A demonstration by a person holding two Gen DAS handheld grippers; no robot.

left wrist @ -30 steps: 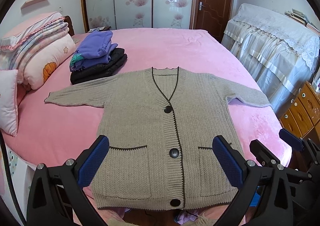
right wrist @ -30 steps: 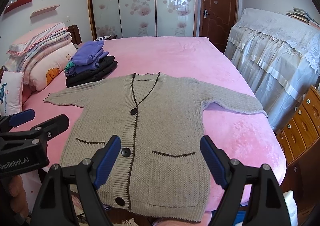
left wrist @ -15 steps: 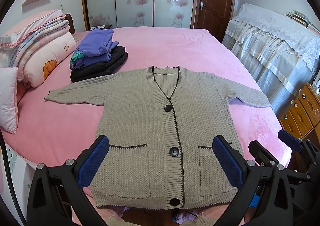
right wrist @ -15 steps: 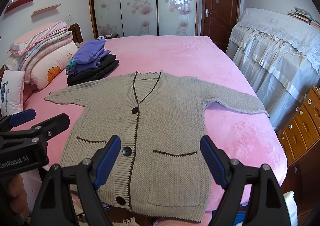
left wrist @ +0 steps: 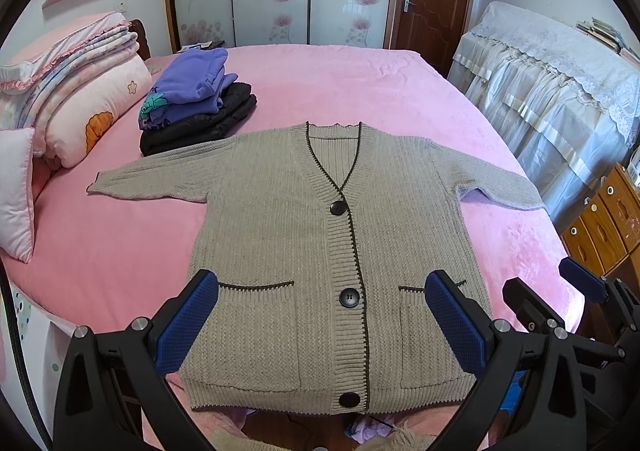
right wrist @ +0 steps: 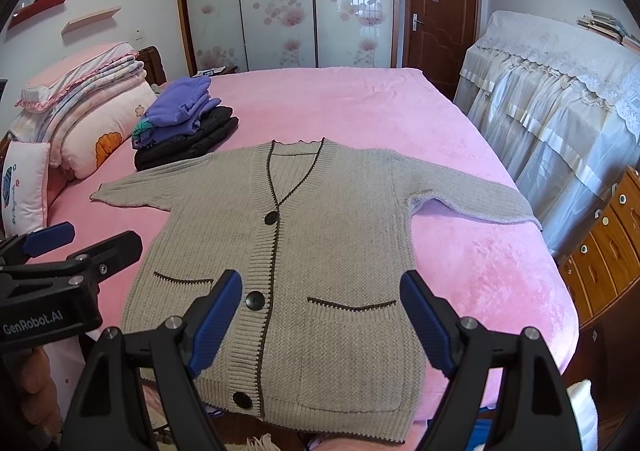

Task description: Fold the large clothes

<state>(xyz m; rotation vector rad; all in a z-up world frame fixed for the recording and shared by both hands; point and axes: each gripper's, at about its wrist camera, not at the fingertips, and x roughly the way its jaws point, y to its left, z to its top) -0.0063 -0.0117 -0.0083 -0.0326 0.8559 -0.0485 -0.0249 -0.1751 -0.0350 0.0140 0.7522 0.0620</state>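
Observation:
A beige knit cardigan (left wrist: pixel 304 235) with dark trim and three buttons lies flat, front up, on the pink bed (left wrist: pixel 340 83), both sleeves spread out; it also shows in the right wrist view (right wrist: pixel 320 235). My left gripper (left wrist: pixel 320 319) hovers open and empty over the cardigan's hem, above the pockets. My right gripper (right wrist: pixel 320 315) is open and empty over the hem too, to the right of the left one. The right gripper also shows at the left wrist view's right edge (left wrist: pixel 560 291), and the left gripper at the right wrist view's left edge (right wrist: pixel 72 247).
A stack of folded purple and black clothes (left wrist: pixel 196 103) sits on the bed beyond the left sleeve. Folded quilts and pillows (left wrist: pixel 72 91) lie at the left. A lace-covered cabinet (left wrist: pixel 560 83) and wooden drawers (left wrist: pixel 604 219) stand to the right of the bed.
Both views have shifted slightly: the cardigan sits a little lower and nearer in the frames. Both grippers stay open and empty.

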